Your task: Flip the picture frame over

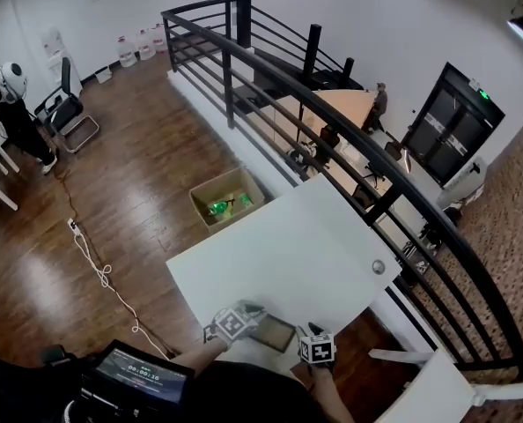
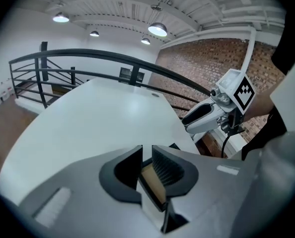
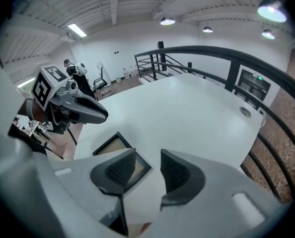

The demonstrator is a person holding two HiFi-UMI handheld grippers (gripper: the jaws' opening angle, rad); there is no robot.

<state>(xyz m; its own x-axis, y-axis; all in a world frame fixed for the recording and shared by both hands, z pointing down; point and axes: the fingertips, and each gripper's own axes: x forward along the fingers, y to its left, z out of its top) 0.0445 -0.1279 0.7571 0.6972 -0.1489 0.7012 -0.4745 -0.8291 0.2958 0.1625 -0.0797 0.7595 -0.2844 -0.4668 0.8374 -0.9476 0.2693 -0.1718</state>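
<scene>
The picture frame (image 1: pixel 272 331), dark-edged with a tan panel, sits at the near edge of the white table (image 1: pixel 288 245). My left gripper (image 1: pixel 249 316) is at the frame's left side. In the left gripper view its jaws (image 2: pixel 146 157) stand close together, with the frame's edge (image 2: pixel 152 180) filling the gap between the pads. My right gripper (image 1: pixel 308 330) is at the frame's right side. In the right gripper view its jaws (image 3: pixel 148 165) stand wide apart with only table between them, and the frame (image 3: pixel 115 145) lies under and beyond the left jaw. The left gripper (image 3: pixel 73 105) hangs over the frame's far side.
A black railing (image 1: pixel 332 130) runs along the table's far side. A round grommet (image 1: pixel 378 267) sits in the tabletop near the right edge. On the wood floor to the left are an open cardboard box (image 1: pixel 229 199) and a white cable (image 1: pixel 103 276). A screen (image 1: pixel 138 373) is at bottom left.
</scene>
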